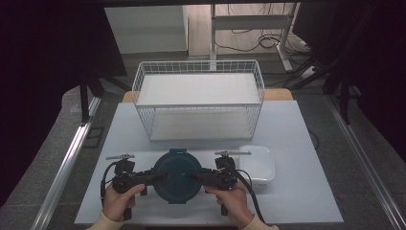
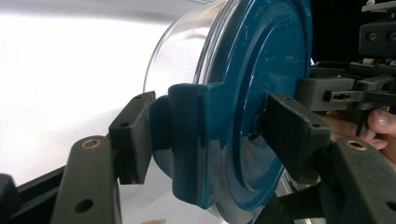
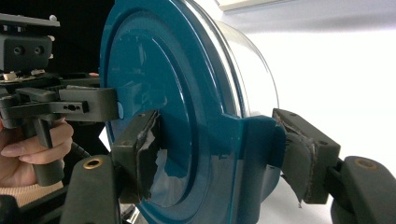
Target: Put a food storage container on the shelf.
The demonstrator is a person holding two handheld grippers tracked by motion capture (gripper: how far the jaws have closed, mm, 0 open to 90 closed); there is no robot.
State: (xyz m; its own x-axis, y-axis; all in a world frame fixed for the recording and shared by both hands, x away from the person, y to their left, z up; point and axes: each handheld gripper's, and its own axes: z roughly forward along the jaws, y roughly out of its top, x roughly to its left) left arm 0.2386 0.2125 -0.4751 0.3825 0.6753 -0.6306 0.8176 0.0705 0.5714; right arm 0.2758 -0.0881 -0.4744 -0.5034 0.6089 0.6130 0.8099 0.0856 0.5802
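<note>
Clamping my left gripper (image 1: 160, 177) and right gripper (image 1: 194, 176) on opposite side latches of the teal-lidded round container (image 1: 177, 175), near the desk's (image 1: 297, 143) front edge.

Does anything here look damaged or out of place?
Yes: in the right gripper view, the grey padding on the right claw looks torn and peeling where it clamps a latch of the round container's blue lid. Nothing else looks odd.

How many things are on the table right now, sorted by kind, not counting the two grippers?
Round clear containers with a teal lid: 1
White rectangular containers: 1
White wire baskets: 1
Total: 3
</note>
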